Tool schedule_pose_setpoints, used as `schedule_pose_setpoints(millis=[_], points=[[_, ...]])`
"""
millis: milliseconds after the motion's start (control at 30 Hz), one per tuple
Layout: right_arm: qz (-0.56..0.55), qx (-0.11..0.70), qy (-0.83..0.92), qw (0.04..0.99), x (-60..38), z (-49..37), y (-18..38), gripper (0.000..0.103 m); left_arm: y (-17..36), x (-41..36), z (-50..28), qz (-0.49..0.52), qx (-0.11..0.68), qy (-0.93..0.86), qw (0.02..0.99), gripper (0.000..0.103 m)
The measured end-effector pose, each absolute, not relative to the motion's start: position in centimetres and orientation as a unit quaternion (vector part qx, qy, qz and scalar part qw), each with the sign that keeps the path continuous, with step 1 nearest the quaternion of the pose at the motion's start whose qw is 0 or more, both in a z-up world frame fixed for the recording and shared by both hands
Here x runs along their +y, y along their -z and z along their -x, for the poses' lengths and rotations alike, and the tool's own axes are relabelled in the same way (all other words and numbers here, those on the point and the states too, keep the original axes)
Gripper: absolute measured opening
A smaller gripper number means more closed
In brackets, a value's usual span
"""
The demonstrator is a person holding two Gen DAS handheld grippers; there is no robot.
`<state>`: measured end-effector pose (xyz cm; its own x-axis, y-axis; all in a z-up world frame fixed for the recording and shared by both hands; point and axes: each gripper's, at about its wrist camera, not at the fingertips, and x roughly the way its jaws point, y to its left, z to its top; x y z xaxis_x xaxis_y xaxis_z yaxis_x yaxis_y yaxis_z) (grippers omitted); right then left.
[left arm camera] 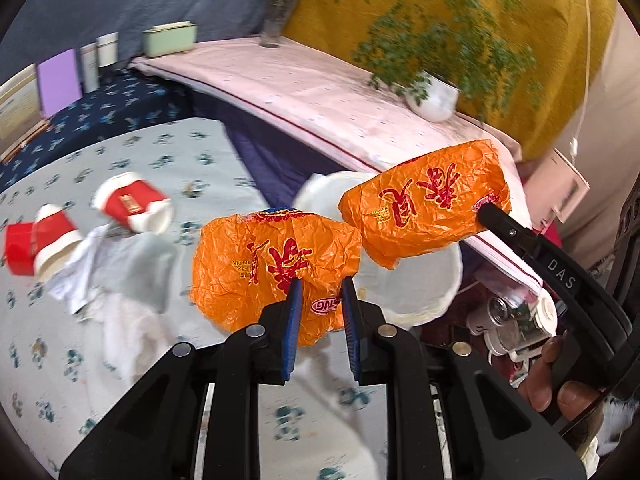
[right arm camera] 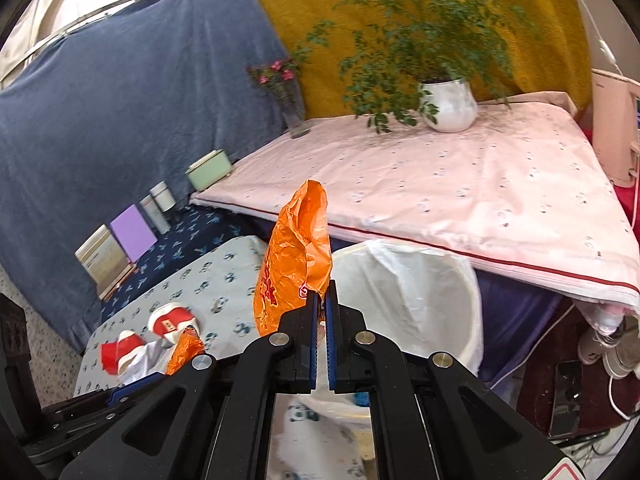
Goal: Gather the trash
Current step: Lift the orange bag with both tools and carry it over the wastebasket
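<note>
My right gripper is shut on a crumpled orange wrapper and holds it in the air over the near rim of the white-lined bin. In the left wrist view that wrapper hangs from the right gripper above the bin. A second orange wrapper lies on the patterned table. My left gripper is open, its blue pads either side of that wrapper's near edge. Two red-and-white paper cups and white tissues lie to the left.
A raised pink-covered surface carries a potted plant and a flower vase. A green box, tins and books stand along the blue backdrop. Shoes and cables lie on the floor at the right.
</note>
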<state>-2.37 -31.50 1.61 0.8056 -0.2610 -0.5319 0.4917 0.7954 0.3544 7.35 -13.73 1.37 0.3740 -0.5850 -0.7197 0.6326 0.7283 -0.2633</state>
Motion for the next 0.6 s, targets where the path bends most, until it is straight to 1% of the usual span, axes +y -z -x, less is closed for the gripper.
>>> schedule_pose_setpoints(millis=[367,600], points=[[-0.255,0.239,0.257,0.901,-35.7,4.4,0.4,0.004,-0.4,-20.6,-6.9,-0.042,0.43,0.427,0.794,0.02],[-0.255,0.243,0.272,0.896,-37.0,4.5,1.2,0.004,-0.1,-22.9,-7.2,-0.042,0.43,0.443,0.786,0.021]])
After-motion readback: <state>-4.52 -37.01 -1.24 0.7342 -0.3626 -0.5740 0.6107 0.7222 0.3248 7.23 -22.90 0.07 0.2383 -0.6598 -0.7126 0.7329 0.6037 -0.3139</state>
